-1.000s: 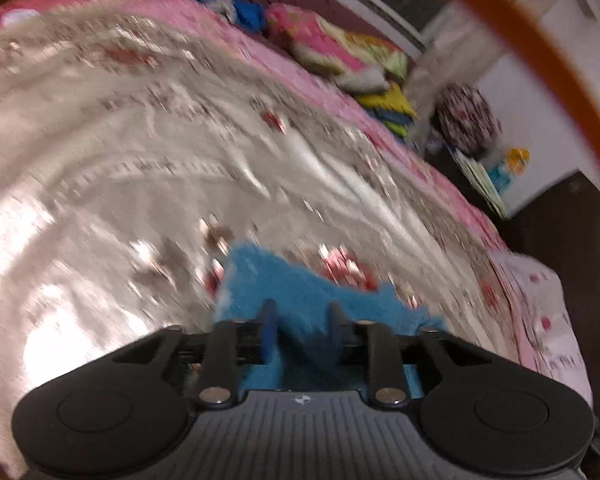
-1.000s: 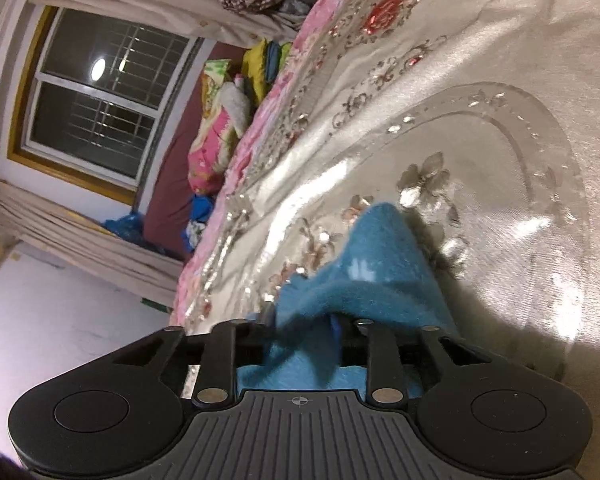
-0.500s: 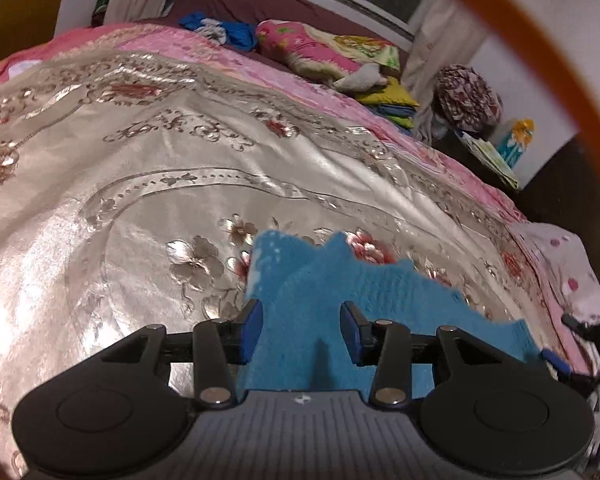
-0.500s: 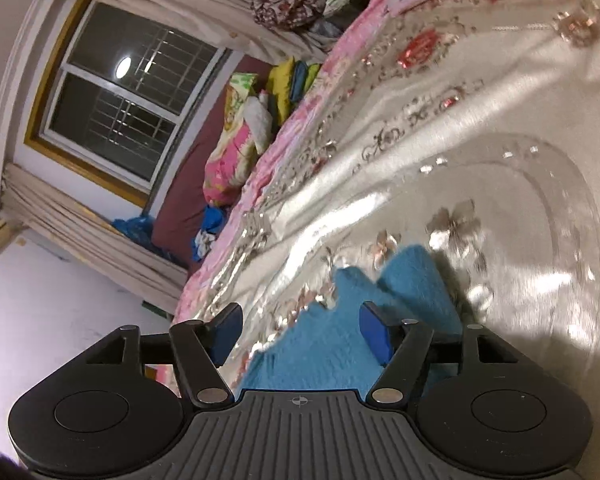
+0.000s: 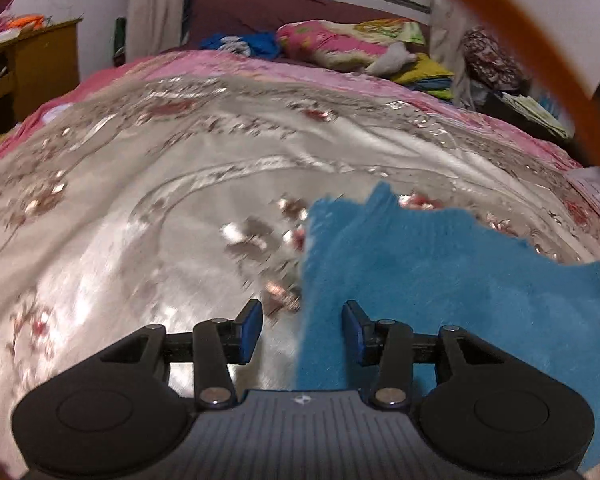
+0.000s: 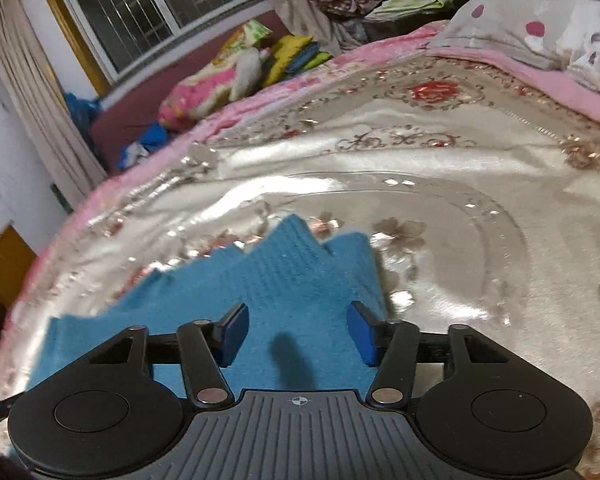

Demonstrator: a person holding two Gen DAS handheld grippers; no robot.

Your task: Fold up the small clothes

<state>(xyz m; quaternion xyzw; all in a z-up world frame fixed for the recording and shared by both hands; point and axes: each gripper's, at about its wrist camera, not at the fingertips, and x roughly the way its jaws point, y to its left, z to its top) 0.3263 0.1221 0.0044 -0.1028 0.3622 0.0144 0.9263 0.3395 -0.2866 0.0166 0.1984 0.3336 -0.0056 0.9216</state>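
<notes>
The blue cloth [image 5: 440, 280] [image 6: 284, 292] lies spread flat on the silver floral bedspread [image 5: 140, 208] [image 6: 460, 208] that covers the bed, with a jagged, stepped far edge and one straight side edge. In the left wrist view the cloth occupies the right half of the lower field; its straight left edge runs between the two fingers of the left tool [image 5: 302, 330]. The left tool is spread wide and grips nothing: the left blue pad [image 5: 249, 330] is over bare bedspread and the right blue pad is over the cloth. Whether the pads touch the fabric cannot be told. In the right wrist view the cloth extends from the lower left to just beyond the right finger, and the right tool [image 6: 298, 336] is positioned over it, fingers also spread wide, with blue fabric visible between the pads [image 6: 232, 334] and nothing pinched. A dark shadow falls on the cloth between the right tool's fingers. The bedspread has a pink border [image 5: 260, 68] [image 6: 560, 80] on its far edges. Beyond the border, a pile of folded bedding [image 5: 340, 44] [image 6: 236, 76] in pink, yellow and green rests against a maroon wall panel below a barred window [image 6: 156, 8]. A spotted pillow [image 6: 512, 28] lies at the bed's right corner in the right wrist view. A wooden cabinet [image 5: 36, 64] stands to the left of the bed. An orange curved band [image 5: 540, 60] crosses the upper right of the left wrist view.
</notes>
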